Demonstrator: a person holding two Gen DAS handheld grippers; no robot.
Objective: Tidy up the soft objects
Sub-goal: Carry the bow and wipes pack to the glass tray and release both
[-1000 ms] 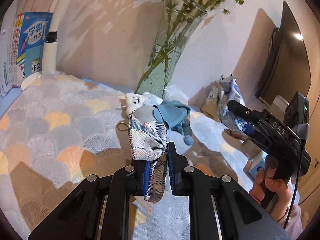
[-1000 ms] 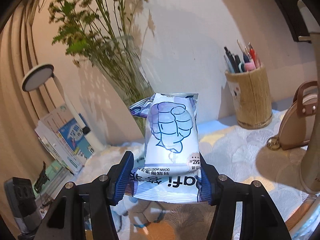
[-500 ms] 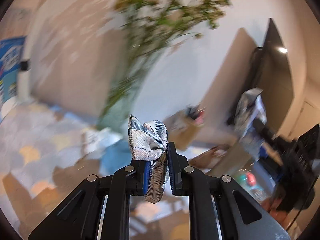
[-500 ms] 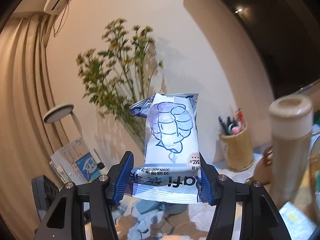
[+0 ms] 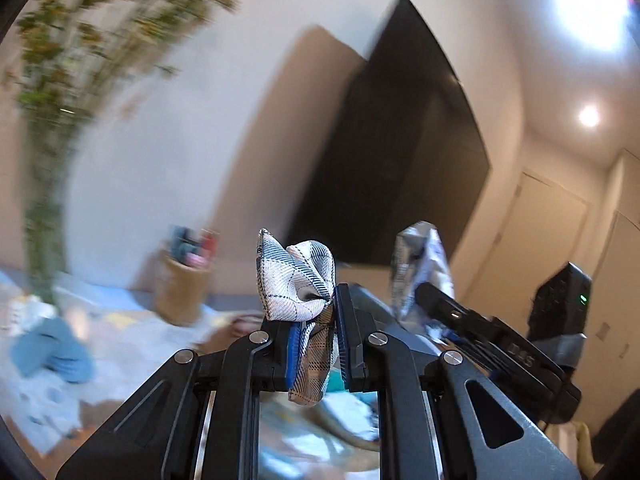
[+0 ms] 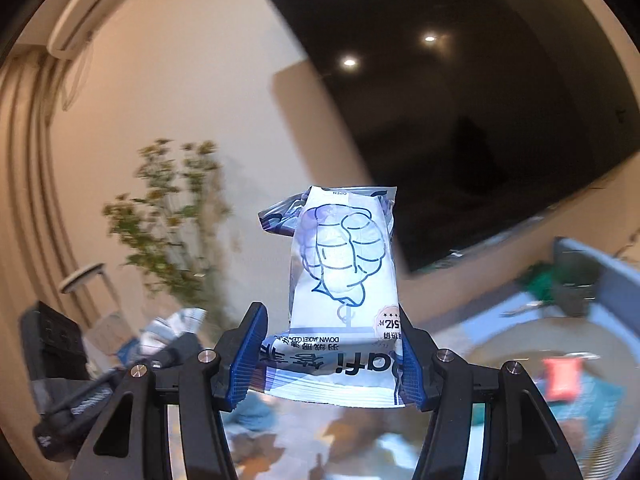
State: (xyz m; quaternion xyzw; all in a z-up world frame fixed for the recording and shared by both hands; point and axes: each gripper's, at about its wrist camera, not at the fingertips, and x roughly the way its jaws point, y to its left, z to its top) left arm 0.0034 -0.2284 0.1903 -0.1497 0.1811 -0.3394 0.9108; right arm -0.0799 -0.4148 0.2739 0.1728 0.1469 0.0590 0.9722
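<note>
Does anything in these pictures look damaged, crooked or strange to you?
Nothing looks damaged. The plaid cloth is bunched and crumpled in the left gripper, and the wipes packet in the right gripper is held with its print upside down. The background is too blurred to judge.

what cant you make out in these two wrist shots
- Left wrist: the pen holder and blue cloth on the table are motion-blurred.
- Left wrist: the plaid cloth's lower end hides between the fingers.
- Right wrist: the wipes pack hides the table; its small print is unreadable.
</note>
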